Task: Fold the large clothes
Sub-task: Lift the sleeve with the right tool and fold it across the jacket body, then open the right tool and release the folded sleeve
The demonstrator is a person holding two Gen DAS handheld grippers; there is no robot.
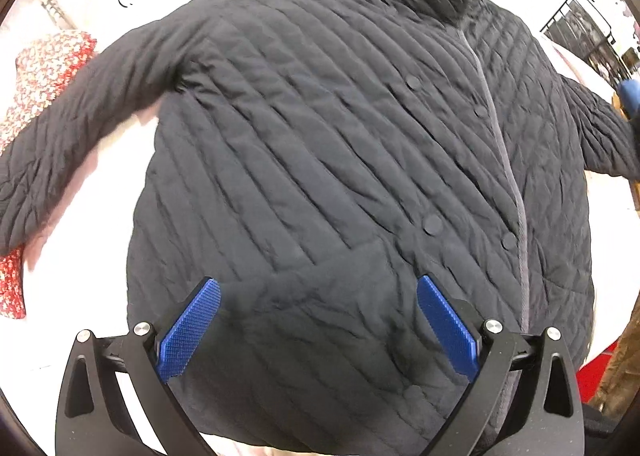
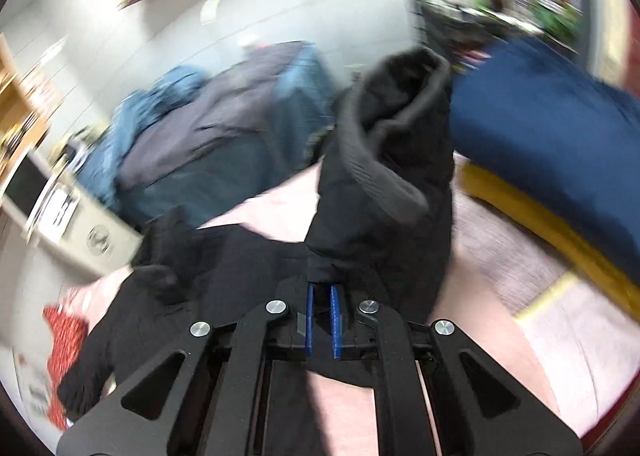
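1. Left gripper (image 1: 318, 326) pointing almost straight down, blue pads spread wide, holding nothing.
2. Black quilted jacket (image 1: 340, 144) lying flat right under those pads, collar at 12 o'clock, sleeves at 9 and 3.
3. Right gripper (image 2: 322, 322) tilted down, pads pinched tight on a black sleeve (image 2: 384, 192), cuff sticking up toward 12 o'clock.

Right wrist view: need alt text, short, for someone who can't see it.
The right gripper is shut on a fold of the black quilted jacket, whose sleeve cuff stands lifted in front of the camera. The motion-blurred background shows a pink surface, a pile of blue and grey clothes and a red floral garment.
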